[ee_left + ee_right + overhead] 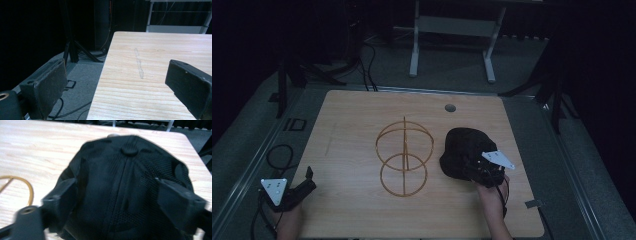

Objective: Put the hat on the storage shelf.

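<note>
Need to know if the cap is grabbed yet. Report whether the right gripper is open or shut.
Open. In the right gripper view, the right gripper has both jaws spread wide over the black cap, one at each side of the crown, not pinching it.

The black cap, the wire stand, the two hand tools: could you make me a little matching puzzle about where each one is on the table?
Things:
1. black cap
2. wire stand
3. left tool
4. right tool

Places:
A. middle of the table
B. near-left table edge, jaws open, nothing between them
C. right of the stand
D. at the cap's near side, jaws open around it

Pairs: 1-C, 2-A, 3-B, 4-D
</note>
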Action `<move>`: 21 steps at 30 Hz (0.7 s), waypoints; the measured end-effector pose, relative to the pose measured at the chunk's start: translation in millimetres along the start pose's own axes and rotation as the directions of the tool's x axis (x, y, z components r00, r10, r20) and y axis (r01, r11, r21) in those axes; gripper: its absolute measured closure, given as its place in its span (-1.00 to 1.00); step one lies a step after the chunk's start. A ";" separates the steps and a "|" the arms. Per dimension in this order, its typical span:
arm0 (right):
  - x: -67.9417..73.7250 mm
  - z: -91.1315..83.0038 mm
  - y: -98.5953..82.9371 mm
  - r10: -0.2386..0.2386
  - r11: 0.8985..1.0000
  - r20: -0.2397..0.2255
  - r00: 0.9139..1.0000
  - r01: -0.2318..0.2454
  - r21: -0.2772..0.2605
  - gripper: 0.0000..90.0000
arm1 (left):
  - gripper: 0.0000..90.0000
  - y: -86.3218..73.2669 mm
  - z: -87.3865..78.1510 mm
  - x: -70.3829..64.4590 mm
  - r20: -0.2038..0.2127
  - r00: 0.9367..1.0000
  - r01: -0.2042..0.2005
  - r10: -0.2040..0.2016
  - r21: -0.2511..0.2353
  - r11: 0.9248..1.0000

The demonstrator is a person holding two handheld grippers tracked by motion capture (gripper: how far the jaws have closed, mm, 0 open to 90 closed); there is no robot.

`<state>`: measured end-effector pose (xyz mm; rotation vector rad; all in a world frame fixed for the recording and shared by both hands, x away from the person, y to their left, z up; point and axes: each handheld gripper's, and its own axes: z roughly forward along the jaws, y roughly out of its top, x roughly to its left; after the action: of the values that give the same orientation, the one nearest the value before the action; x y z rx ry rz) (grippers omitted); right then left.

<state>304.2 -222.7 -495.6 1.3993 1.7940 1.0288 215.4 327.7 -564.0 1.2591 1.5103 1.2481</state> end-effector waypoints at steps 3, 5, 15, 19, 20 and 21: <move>-0.3 4.6 -2.7 -0.003 1.000 0.003 1.000 0.003 0.021 -0.27 | -0.91 0.0 0.0 -0.1 0.003 1.000 0.000 0.000 0.000 1.000; -1.4 6.7 -4.2 0.012 1.000 -0.003 1.000 -0.012 0.019 -0.08 | -0.91 0.0 0.1 -0.2 0.004 1.000 -0.001 0.001 0.001 1.000; -3.7 13.8 -10.0 0.016 1.000 0.002 1.000 -0.016 0.025 0.70 | -0.91 0.0 -0.2 -0.4 0.006 1.000 -0.003 0.003 -0.001 1.000; -5.0 15.7 -10.4 0.010 0.999 -0.005 1.000 -0.010 0.033 0.87 | -0.91 0.0 -0.2 -1.2 0.001 1.000 -0.010 0.010 -0.002 1.000; -5.1 15.7 -10.0 0.008 0.999 -0.006 1.000 -0.008 0.034 0.89 | -0.91 0.0 -0.2 -1.2 0.002 1.000 -0.010 0.010 -0.002 1.000; -5.4 15.0 -9.2 0.004 1.000 -0.005 1.000 -0.004 0.030 0.91 | -0.91 0.0 -0.3 -1.1 0.004 1.000 -0.010 0.010 -0.002 1.000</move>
<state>313.7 -226.1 -510.8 1.4197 1.8184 1.0118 215.4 326.6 -564.0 1.2686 1.5015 1.2521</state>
